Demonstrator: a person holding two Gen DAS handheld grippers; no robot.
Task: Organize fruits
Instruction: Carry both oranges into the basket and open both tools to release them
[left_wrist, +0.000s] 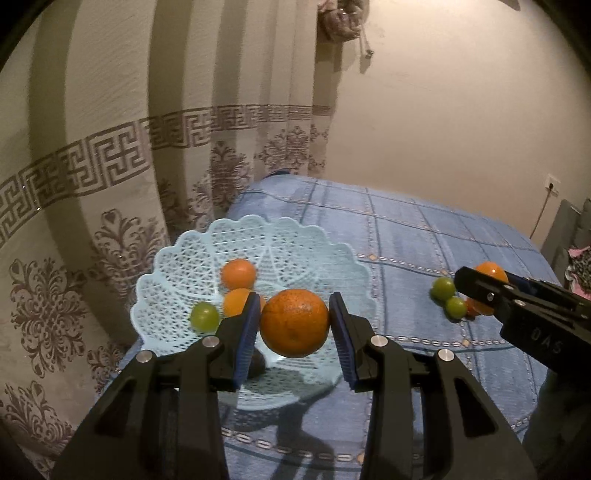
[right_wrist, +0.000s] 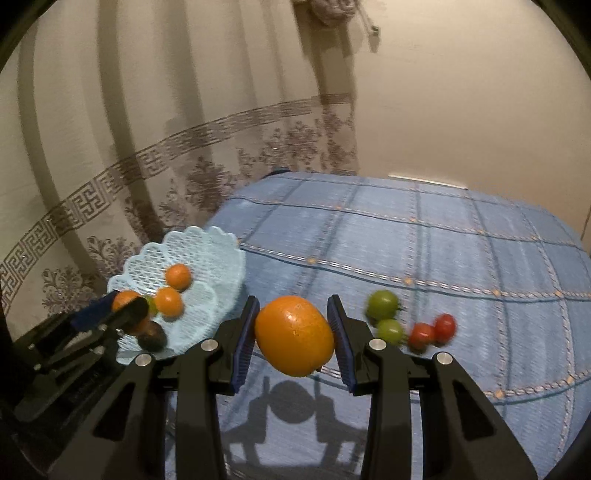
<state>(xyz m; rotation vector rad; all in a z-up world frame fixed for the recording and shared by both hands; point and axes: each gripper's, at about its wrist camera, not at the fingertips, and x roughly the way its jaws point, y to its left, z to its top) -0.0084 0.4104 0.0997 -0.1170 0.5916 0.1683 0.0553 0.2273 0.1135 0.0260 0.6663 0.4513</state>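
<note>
left tool (left_wrist: 293, 325) grips orange (left_wrist: 294, 322) over lattice basket (left_wrist: 177, 269) | right tool (right_wrist: 293, 328) grips orange (right_wrist: 294, 335) above bed (right_wrist: 424, 251) | lettering unreadable

Two matte-black handheld grippers, left gripper (left_wrist: 294, 341) and right gripper (right_wrist: 295, 341), each with ribbed blue pads (left_wrist: 246, 338) on angular, cut-out fingers, silver round screws (left_wrist: 378, 340) at the pivots, embossed lettering on one body.

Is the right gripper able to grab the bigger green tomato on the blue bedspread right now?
Probably not yet. The right gripper is already shut on an orange, so its jaws are full. The bigger green tomato lies close by on the blue bedspread, nothing blocking it.
</note>
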